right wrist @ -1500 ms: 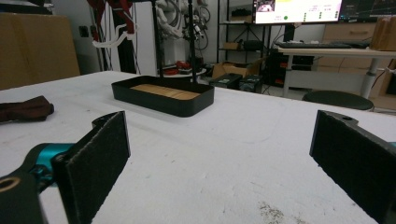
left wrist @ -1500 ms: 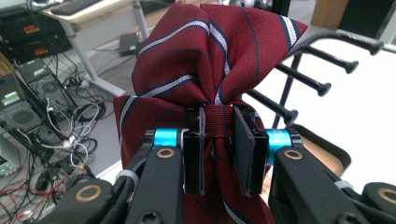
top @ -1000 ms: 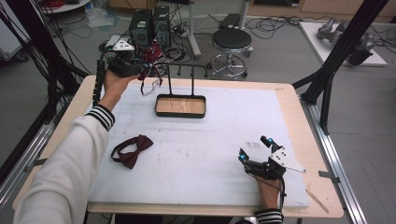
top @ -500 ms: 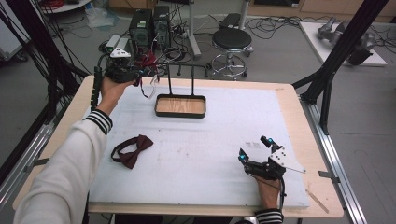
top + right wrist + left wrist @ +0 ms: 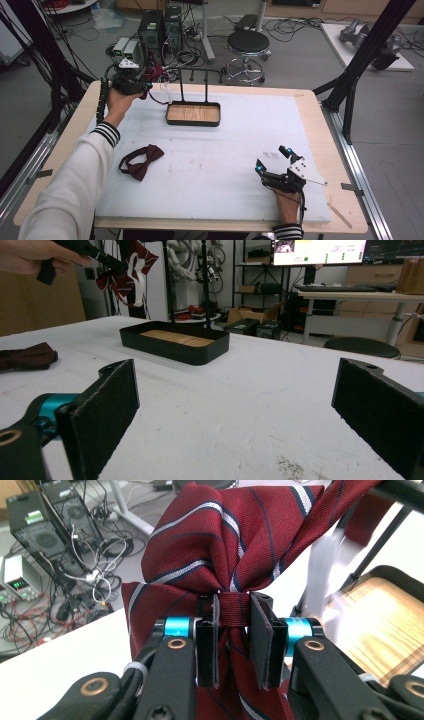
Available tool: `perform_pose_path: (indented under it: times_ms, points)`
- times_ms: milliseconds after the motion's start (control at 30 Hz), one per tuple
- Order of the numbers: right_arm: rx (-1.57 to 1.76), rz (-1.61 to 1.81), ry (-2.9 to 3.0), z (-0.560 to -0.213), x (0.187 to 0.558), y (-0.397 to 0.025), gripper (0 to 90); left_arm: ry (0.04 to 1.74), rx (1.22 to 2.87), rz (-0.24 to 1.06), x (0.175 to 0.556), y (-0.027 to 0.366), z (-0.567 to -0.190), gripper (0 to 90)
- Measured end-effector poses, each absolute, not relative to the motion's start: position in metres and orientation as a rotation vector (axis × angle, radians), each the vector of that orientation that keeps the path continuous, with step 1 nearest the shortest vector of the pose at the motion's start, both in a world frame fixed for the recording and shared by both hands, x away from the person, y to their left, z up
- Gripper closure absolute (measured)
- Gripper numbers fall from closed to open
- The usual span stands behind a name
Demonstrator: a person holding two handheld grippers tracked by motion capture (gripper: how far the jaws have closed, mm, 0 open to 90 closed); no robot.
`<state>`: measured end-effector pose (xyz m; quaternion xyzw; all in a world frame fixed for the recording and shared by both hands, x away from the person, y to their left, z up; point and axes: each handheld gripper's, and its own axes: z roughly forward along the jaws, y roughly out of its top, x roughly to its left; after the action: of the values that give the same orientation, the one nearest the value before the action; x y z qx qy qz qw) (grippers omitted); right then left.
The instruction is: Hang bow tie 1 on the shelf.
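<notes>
My left gripper [image 5: 234,630] is shut on the centre knot of a maroon striped bow tie [image 5: 210,545]. In the high view, the left gripper [image 5: 142,85] holds that striped bow tie [image 5: 156,74] in the air at the table's back left, just left of the stand's posts [image 5: 181,85]. The stand is a black tray with a wooden floor [image 5: 193,114]. A plain dark red bow tie [image 5: 141,161] lies flat on the white mat. My right gripper [image 5: 273,159] rests at the front right, open and holding nothing, with its jaws wide apart [image 5: 235,405].
The white mat [image 5: 225,150] covers most of the wooden table [image 5: 320,107]. Beyond the far edge stand computer cases [image 5: 160,27], cables and a stool [image 5: 248,42]. Black frame legs [image 5: 357,65] rise at the right back. The tray [image 5: 175,345] lies straight ahead of the right gripper.
The left hand has lifted and turned a little with the striped bow tie, staying by the stand's left post. The right gripper has not moved.
</notes>
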<state>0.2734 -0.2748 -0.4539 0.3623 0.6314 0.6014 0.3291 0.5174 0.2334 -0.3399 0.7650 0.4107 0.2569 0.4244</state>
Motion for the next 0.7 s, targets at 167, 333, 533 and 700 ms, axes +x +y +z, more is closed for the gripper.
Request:
perform_pose_path:
  times_ms: [167, 333, 533, 700]
  points:
    - [0.949, 1.574, 1.651, -0.454, 0.273, -0.275, 4.1, 1.033, 1.928, 0.631, 0.517, 0.232, -0.346, 74.4]
    - [0.951, 1.571, 1.651, -0.454, 0.273, -0.275, 4.1, 1.044, 1.935, 0.614, 0.516, 0.235, -0.352, 74.0]
    - [0.945, 1.569, 1.649, -0.454, 0.273, -0.275, 4.1, 1.054, 1.92, 0.609, 0.515, 0.239, -0.354, 49.9]
    - [0.952, 1.57, 1.65, -0.454, 0.273, -0.274, 4.1, 1.025, 1.881, 0.631, 0.509, 0.246, -0.352, 19.8]
